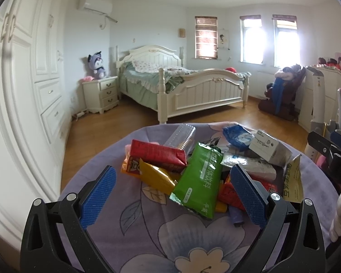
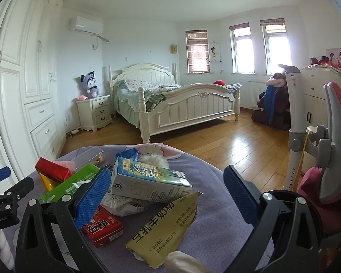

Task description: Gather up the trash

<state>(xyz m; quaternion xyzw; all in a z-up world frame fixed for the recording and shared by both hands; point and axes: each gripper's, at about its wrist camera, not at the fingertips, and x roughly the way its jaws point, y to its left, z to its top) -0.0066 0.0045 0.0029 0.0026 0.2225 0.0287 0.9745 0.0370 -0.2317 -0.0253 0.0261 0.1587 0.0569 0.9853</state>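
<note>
Left gripper: we held the left gripper (image 1: 172, 195) low over a purple floral cloth (image 1: 147, 234), its blue-padded jaws spread wide with nothing between the pads.
Right gripper: our right gripper (image 2: 168, 195) hung over the same cloth (image 2: 216, 227), jaws likewise gaping and holding nothing.
Trash pile: the litter lay heaped on the cloth, straight ahead of both pairs of jaws.
Green pouch: the green pouch (image 1: 199, 177) lay in the gap between our left jaws, nearer the right-hand pad, its lower end towards the camera; in the right view it (image 2: 70, 186) sat outside the left-hand pad.
Red carton: the red carton (image 1: 158, 154) lay just beyond the left jaws' opening, towards the left-hand pad, resting on an orange-yellow packet (image 1: 155, 177).
Clear plastic tray: a clear plastic tray (image 1: 181, 136) lay farther ahead, behind the red carton.
Blue wrapper: a blue wrapper (image 1: 237, 136) lay beyond the right-hand pad of the left jaws.
Milk carton: a pale milk carton (image 2: 147, 182) lay on its side in the right jaws' gap, close against the left-hand pad, on top of crumpled white plastic (image 2: 122, 204).
Small red box: a small red box (image 2: 103, 227) sat just below that pad, close to it; whether they touched, we could not tell.
Yellow sachet: a torn yellow sachet (image 2: 163, 229) lay flat between the right jaws, near the camera.
Room: a white bed (image 2: 186, 104) stood well beyond the pile on a wooden floor (image 2: 234, 145).
</note>
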